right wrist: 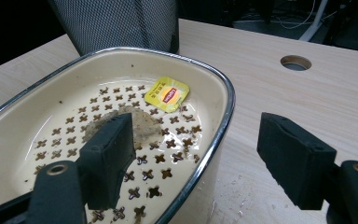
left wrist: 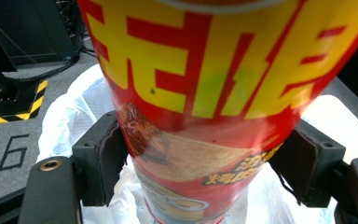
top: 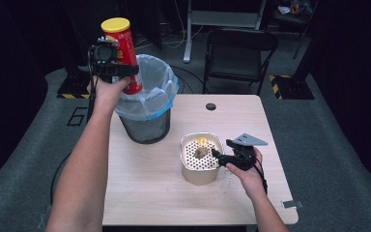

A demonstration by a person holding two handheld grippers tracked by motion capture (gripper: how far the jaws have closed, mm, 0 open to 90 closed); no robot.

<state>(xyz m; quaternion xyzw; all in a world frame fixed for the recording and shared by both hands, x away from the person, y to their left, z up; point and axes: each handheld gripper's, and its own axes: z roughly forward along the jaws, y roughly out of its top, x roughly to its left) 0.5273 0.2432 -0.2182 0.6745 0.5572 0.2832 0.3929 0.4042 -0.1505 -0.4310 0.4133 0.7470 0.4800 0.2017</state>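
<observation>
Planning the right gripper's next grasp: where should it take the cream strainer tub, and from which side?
On the right-hand wall of the strainer tub, coming from the right. The right gripper is open and already straddles that chrome rim, one jaw inside over the perforated floor, one outside. The wall looks thin and upright, so closing there should pinch it. Stay clear of the tea bag and its soggy pouch.

A: Can (top: pixel 123 53)?
B: Red, yellow lid, big yellow lettering, cartoon print low down.
A: Bin (top: pixel 147 126)?
B: Dark mesh, pale blue liner (top: pixel 158 77).
A: Tray (top: pixel 201 170)?
B: Cream, cross-shaped holes, silver rim. Yellow tea tag (right wrist: pixel 167 94) with red logo, brownish teabag (right wrist: pixel 144 125).
A: Surface (top: pixel 149 188)?
B: Light wood grain.
</observation>
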